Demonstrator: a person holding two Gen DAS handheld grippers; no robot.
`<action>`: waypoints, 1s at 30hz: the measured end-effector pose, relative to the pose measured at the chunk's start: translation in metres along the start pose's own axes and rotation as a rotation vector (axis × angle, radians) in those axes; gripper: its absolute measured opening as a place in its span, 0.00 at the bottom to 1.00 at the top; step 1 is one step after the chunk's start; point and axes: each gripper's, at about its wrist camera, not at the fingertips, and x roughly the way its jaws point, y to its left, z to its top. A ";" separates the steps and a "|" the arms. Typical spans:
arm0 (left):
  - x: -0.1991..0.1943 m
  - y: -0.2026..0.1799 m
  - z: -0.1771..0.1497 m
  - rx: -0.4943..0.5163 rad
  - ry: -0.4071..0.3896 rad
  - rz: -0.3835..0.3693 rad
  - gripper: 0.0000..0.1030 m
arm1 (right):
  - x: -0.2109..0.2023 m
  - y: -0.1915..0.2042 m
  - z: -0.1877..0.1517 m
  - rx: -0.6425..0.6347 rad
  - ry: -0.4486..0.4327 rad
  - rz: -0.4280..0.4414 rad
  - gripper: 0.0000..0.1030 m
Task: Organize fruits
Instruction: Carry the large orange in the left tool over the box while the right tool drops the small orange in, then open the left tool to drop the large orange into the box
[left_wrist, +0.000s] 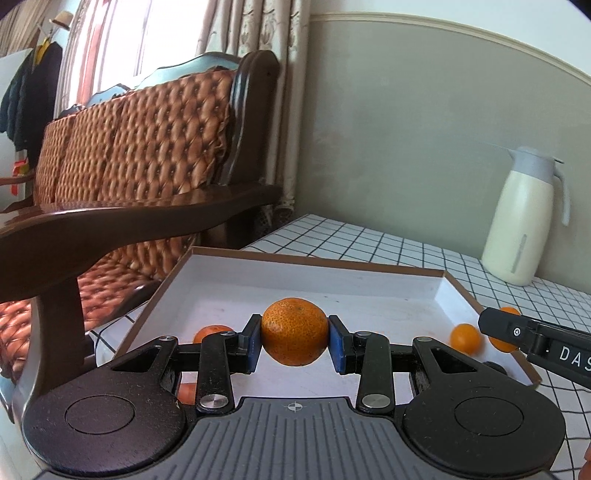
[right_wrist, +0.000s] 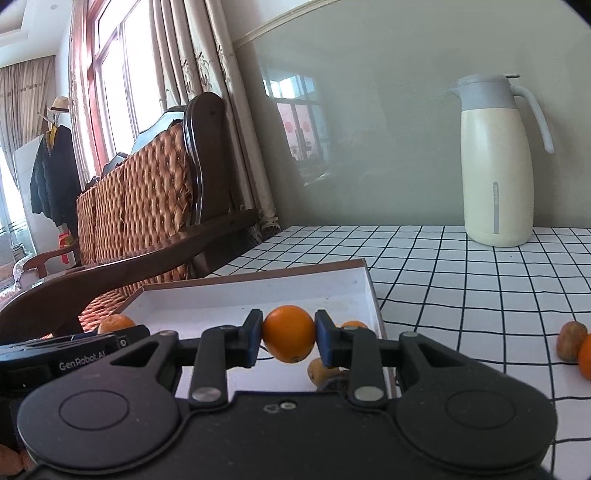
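Note:
My left gripper (left_wrist: 294, 341) is shut on a rough-skinned mandarin (left_wrist: 294, 331) and holds it over the white tray (left_wrist: 332, 280). My right gripper (right_wrist: 289, 339) is shut on a smooth orange (right_wrist: 289, 333) over the tray's right part (right_wrist: 258, 291). In the left wrist view the right gripper's body (left_wrist: 535, 338) enters from the right, partly hiding an orange fruit (left_wrist: 500, 341). Another small orange (left_wrist: 465, 338) and a mandarin (left_wrist: 212, 332) lie in the tray. A brownish fruit (right_wrist: 319, 371) lies under my right gripper.
A cream thermos jug (right_wrist: 496, 162) stands at the back of the checked tablecloth (right_wrist: 461, 277). A brown fruit (right_wrist: 570, 341) and an orange one (right_wrist: 585, 356) lie on the cloth at the right. A wooden sofa (left_wrist: 147, 166) stands left of the table.

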 end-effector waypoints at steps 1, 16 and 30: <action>0.002 0.001 0.000 -0.004 0.002 0.003 0.36 | 0.003 0.000 0.000 0.002 0.002 0.000 0.21; 0.020 0.008 0.003 -0.035 0.029 0.069 0.91 | 0.024 0.000 0.004 0.002 -0.043 -0.055 0.63; -0.002 0.007 0.014 0.039 -0.128 0.169 1.00 | 0.007 -0.007 0.012 0.047 -0.092 -0.047 0.92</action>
